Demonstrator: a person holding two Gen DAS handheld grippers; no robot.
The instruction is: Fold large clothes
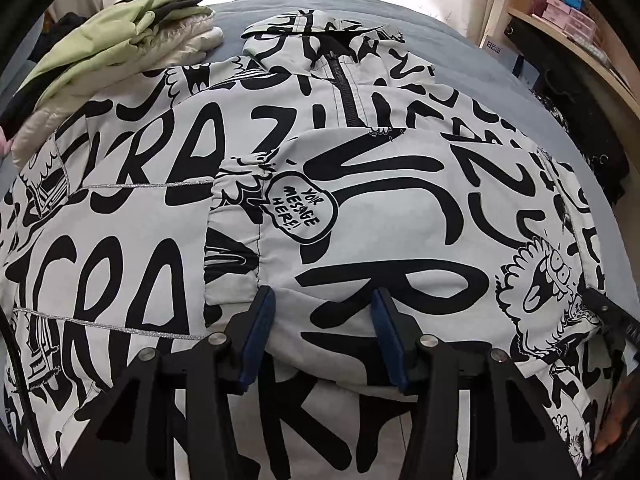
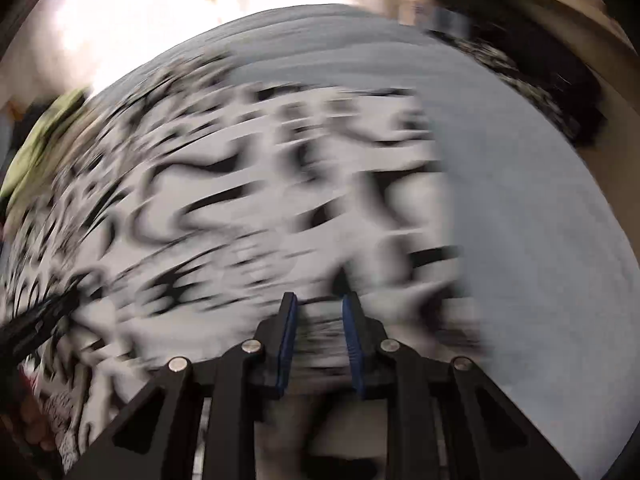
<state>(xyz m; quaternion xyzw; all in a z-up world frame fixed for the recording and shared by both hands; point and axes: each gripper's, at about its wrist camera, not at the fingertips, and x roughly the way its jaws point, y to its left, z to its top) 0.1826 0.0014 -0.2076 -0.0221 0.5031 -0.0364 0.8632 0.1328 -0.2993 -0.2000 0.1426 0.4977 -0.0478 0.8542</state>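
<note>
over the printed jacket (image 1: 360, 216) both tongs (image 1: 323, 300) (image 2: 320, 304) gape.

Both wrist views look forward, close over the jacket (image 1: 320, 208) (right view blurred) on the bed (image 2: 520, 200).

Jacket (image 1: 360, 216): pale grey-white ground, covered in bold black graffiti lettering and cartoon figures; black zip at the neck; thin silver seam lines across the body. One speech-bubble motif is outlined in black. Folded garment (image 1: 120, 36) beside it: light green over white, with a dark trim. Bed cover (image 2: 540, 200): plain blue-grey. Left gripper (image 1: 323, 300) and right gripper (image 2: 319, 300): black bodies, blue finger pads.
</note>
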